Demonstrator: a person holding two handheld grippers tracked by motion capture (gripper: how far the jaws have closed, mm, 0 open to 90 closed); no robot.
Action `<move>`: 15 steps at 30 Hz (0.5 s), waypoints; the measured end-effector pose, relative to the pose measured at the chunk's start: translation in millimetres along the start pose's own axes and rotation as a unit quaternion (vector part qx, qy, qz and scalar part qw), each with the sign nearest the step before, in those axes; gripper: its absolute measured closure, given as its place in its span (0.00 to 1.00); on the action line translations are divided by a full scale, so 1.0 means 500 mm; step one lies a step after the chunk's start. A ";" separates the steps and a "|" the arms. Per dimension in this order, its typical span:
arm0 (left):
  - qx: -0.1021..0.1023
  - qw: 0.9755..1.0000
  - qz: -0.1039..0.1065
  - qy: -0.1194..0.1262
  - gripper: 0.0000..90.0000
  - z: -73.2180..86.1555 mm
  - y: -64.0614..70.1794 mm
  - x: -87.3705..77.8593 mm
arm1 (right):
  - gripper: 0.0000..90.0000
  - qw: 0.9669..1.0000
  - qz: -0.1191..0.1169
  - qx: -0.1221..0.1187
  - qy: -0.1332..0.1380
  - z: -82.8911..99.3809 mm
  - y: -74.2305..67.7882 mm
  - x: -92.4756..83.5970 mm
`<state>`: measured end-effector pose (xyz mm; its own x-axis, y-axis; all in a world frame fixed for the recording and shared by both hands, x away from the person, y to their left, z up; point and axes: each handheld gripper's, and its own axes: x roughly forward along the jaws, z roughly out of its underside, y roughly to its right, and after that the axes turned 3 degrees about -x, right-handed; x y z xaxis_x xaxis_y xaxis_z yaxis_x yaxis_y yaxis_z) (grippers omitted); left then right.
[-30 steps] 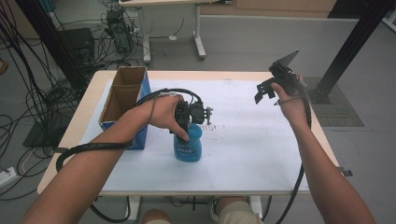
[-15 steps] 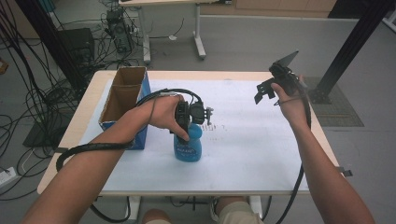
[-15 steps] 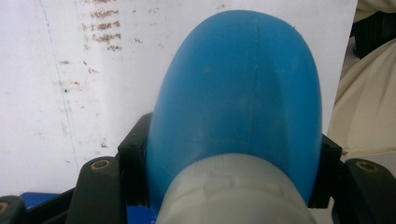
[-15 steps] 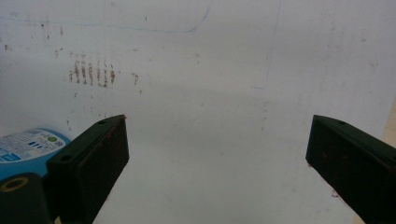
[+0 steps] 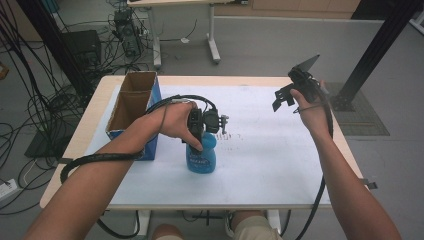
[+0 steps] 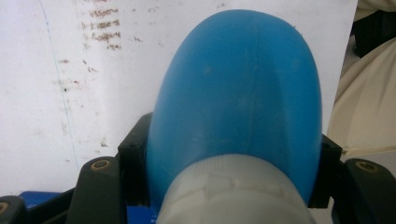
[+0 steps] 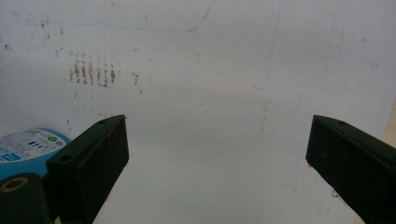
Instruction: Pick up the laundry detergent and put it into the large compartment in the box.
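One blue bottle [image 5: 202,157] stands upright on our desk [image 5: 280,165], label print unreadable; our left hand-held gripper [image 5: 199,131] clamps its neck, our right hand-held gripper [image 5: 286,96] hangs open, well apart.

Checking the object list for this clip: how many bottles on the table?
1. The blue bottle stands near the middle of the white sheet, held in the left gripper. The cardboard box at the left is open-topped; part of its inside is hidden.

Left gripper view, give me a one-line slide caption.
Left claw clamped on a blue bottle just below its grey cap, over a white table sheet.
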<state>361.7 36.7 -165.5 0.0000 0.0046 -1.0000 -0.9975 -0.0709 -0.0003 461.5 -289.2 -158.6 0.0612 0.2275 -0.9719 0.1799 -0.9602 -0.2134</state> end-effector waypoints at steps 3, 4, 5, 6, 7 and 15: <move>0.000 1.000 0.000 0.000 0.41 0.000 0.000 0.000 | 0.07 1.000 0.001 0.000 0.000 0.000 -0.001 0.002; 0.000 1.000 0.000 0.000 0.41 0.000 0.000 0.000 | 0.07 1.000 0.001 -0.001 -0.001 -0.001 -0.001 0.002; 0.000 1.000 0.000 0.000 0.41 0.000 0.000 0.000 | 0.07 1.000 0.000 -0.001 -0.001 -0.001 -0.001 0.002; 0.000 1.000 0.000 0.000 0.41 0.000 0.000 0.000 | 0.07 1.000 0.000 -0.001 -0.001 -0.001 -0.001 0.002; 0.000 1.000 0.000 0.000 0.41 0.000 0.000 0.000 | 0.07 1.000 0.000 -0.001 0.000 -0.001 -0.001 0.003; -0.002 1.000 0.001 0.000 0.41 0.000 0.000 0.000 | 0.07 1.000 0.000 0.000 0.000 0.000 0.000 0.001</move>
<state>361.7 36.8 -165.6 -0.0010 0.0039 -1.0000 -0.9973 -0.0740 0.0007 461.8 -289.3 -159.4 0.0606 0.2270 -0.9720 0.1807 -0.9602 -0.2130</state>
